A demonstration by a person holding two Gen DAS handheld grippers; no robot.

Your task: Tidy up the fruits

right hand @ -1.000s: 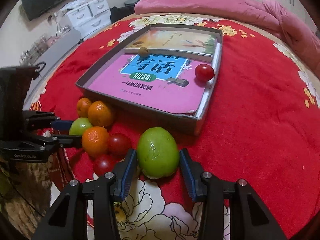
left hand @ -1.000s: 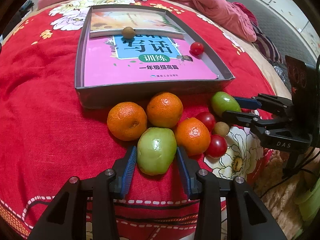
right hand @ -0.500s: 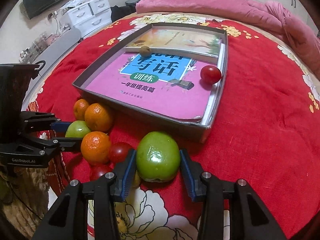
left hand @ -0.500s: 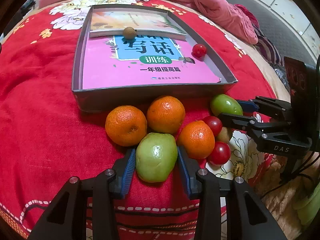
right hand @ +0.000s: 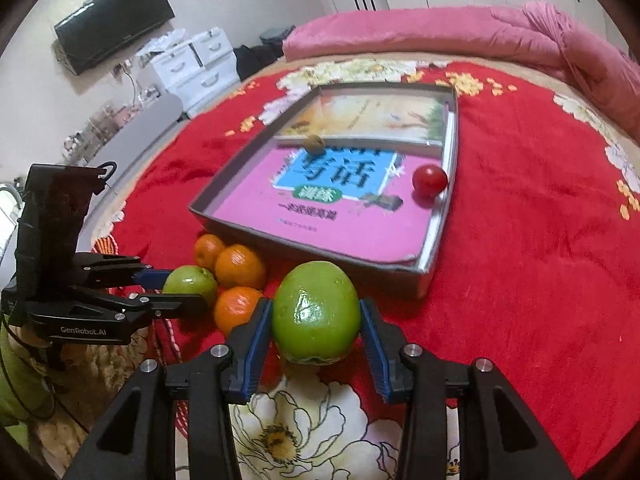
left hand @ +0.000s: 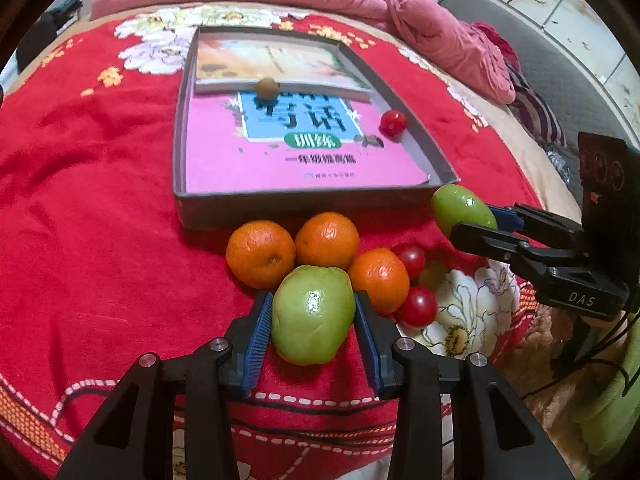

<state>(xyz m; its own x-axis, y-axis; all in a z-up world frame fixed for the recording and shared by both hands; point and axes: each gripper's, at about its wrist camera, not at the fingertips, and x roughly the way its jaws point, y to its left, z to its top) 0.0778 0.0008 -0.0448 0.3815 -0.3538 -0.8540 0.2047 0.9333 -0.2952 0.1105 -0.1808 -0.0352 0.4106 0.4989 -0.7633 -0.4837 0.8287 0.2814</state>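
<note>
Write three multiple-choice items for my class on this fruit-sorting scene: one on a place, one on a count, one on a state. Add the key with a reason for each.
1. Where is the small brown fruit?
A. in the grey tray
B. on the red blanket
C. in a gripper

2. How many oranges lie in front of the tray?
A. one
B. three
C. five

3. What is the left gripper doing?
A. standing open and empty
B. clamping a green fruit
C. clamping a tomato

Key: A, it sits on the books inside the tray; B, three show in the left wrist view; B, both blue pads press the green fruit.
</note>
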